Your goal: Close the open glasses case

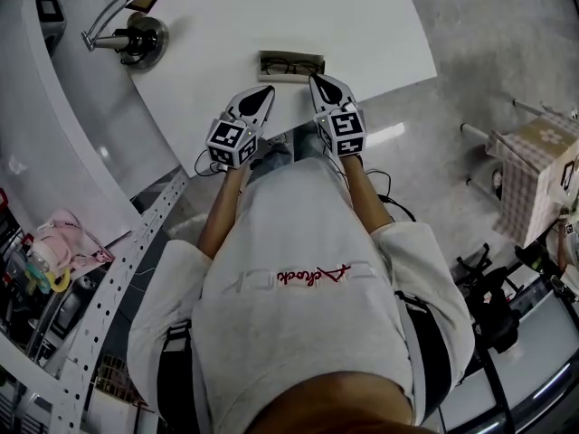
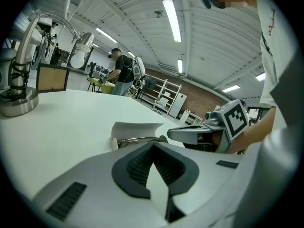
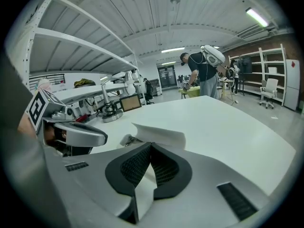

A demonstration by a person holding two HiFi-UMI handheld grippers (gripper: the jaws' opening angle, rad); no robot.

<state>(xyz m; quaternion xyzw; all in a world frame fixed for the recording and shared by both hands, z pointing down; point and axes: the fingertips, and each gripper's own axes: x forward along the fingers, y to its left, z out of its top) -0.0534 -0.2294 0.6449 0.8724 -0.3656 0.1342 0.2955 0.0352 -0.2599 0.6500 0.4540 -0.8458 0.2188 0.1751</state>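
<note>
The open glasses case (image 1: 289,65) lies near the front edge of the white worktop (image 1: 362,25). The left tongs (image 1: 265,91) and right tongs (image 1: 317,81) point at it from just beside it, both closed on nothing.

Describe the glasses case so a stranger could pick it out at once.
Find the white table. Near its front edge lies the open glasses case, a small rectangular box holding dark-rimmed glasses. The shiny round lamp base sits far left.
</note>
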